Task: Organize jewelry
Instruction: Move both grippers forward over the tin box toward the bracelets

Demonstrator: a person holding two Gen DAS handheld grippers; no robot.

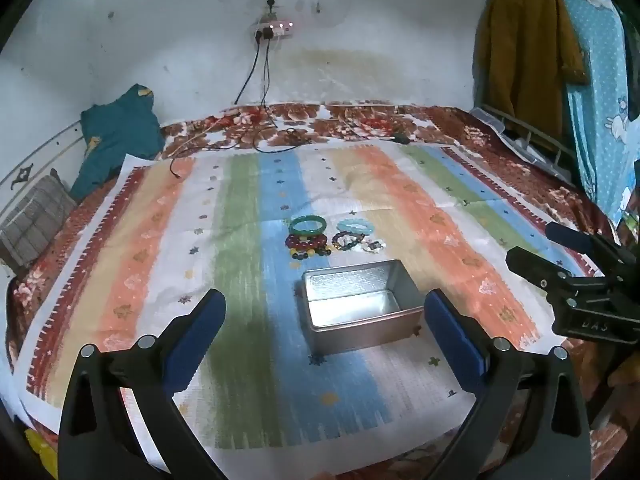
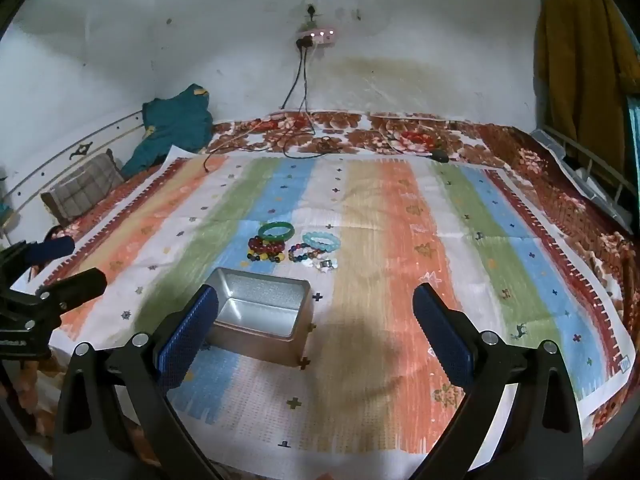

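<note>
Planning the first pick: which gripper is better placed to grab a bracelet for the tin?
Left, slightly. The bracelets and tin lie centred between the left gripper's open fingers; the right gripper points past their right side.

Both wrist views look forward over the bed toward the wall — sharing the striped cloth (image 1: 240, 240)

Left gripper (image 1: 325, 322) and right gripper (image 2: 316, 318) are built alike — matte black angular arms, each finger faced with a blue pad (image 2: 188, 334) textured in fine dots. Silver round screw heads (image 1: 146, 342) are set at the arm joints. Faint embossed lettering is seen on the right gripper's black body (image 1: 596, 325) — not legible.
</note>
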